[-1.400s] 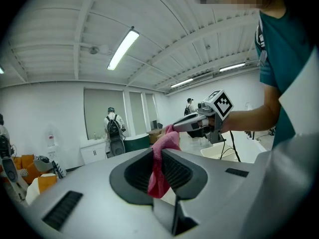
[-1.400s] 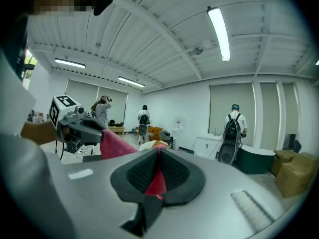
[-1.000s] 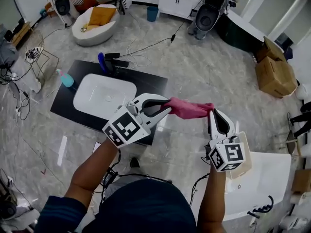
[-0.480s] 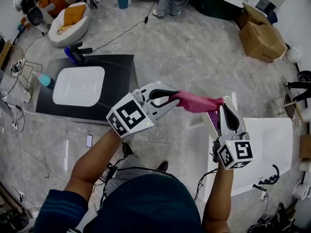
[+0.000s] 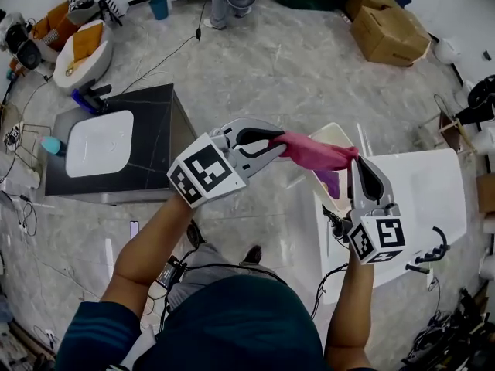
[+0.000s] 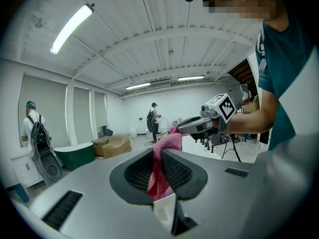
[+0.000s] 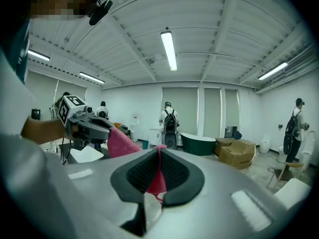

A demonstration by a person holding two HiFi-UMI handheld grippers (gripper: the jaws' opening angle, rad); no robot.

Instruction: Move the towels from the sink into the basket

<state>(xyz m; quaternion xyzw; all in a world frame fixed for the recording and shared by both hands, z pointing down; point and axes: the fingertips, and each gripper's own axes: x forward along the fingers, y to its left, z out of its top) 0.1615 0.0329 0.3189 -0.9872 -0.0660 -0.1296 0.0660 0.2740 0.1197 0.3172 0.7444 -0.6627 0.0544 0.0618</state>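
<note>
The towel (image 5: 313, 151) was strung between the two pairs of tongs. Its long axis ran almost level from the left tongs (image 5: 271, 147) across to the right tongs (image 5: 355, 159), and a loose corner drooped just under the right tongs. The basket (image 5: 337, 132) lay directly beneath that span, more under the right tongs than the left, its mouth facing up beside the white counter (image 5: 433, 195). The drooping corner hung over the opening, though whether it touched the basket's wall could not be told. The sink (image 5: 99, 141) sat well off beyond the left tongs, on the side away from the basket, and no towel showed in it.

The left tongs were nearly pressed together, pinching one end of the towel, with the cloth bunched between the pads and spilling back toward the handle. The right tongs were likewise drawn close on the other end, a thin fold of pink caught between the pads. Neither pair touched the basket or the counter.

The coming move seemed to turn on a drop straight down: with the towel above the basket, both tongs would need only to lower and let go, and the right end had the shorter way to fall. The left end hung nearer the basket's edge and might drape over the rim unless it was brought toward the right tongs first
</note>
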